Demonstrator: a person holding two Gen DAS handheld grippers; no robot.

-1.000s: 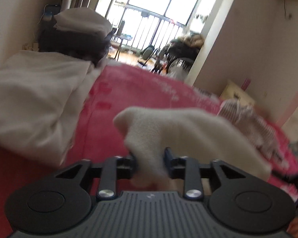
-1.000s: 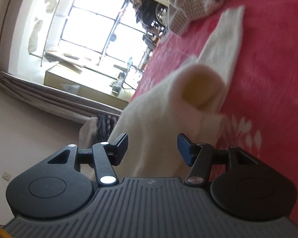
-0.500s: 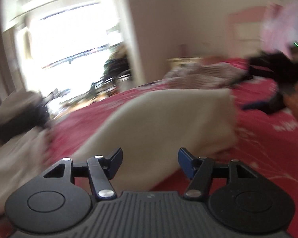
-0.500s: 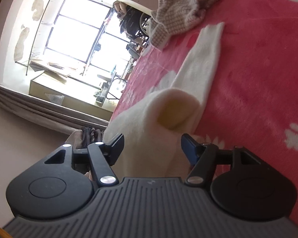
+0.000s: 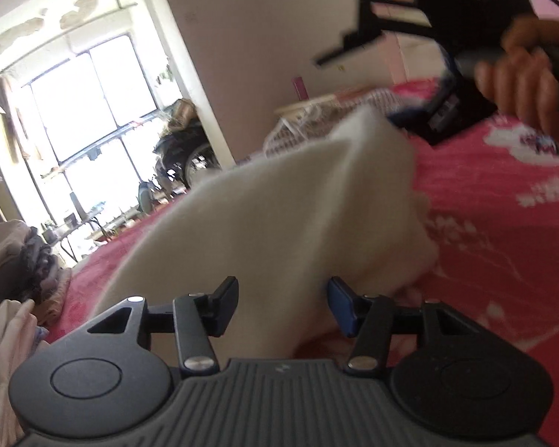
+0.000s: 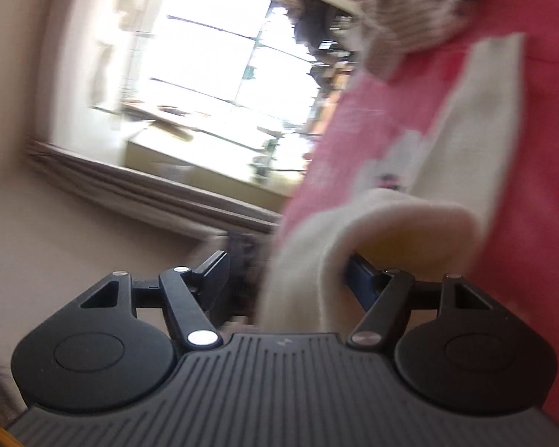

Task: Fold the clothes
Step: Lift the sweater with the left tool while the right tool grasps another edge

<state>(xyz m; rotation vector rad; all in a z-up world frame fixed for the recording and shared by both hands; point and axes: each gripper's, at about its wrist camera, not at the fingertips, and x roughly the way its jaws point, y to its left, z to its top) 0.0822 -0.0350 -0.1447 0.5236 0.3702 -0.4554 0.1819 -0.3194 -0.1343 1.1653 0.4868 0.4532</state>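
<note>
On the red bedspread, the cream garment serves as the landmark for everything else. Left of the garment, in the left wrist view, a heap of pale and dark laundry sits at the bed's edge, likely waiting its turn. The garment itself lies humped across the middle of the spread, one corner lifted toward the far side.

At the garment's near edge sits the left gripper. Its jaws are closing, with cloth lying between them, but the pads do not yet press on it; they stand apart on either side of the fabric, so nothing is grasped. The placement suggests it is lining up to take hold of that near hem.

Beyond the garment's raised far corner, the right gripper shows, held in a hand above the spread. In its own view the right gripper has its jaws opening; a rolled fold of the cream cloth drapes over the right-hand finger, while the other finger stands clear. Blur makes it hard to say whether that fold merely rests there or is slipping off. Farther from the garment, a brown knitted piece lies at the spread's far end.
</note>
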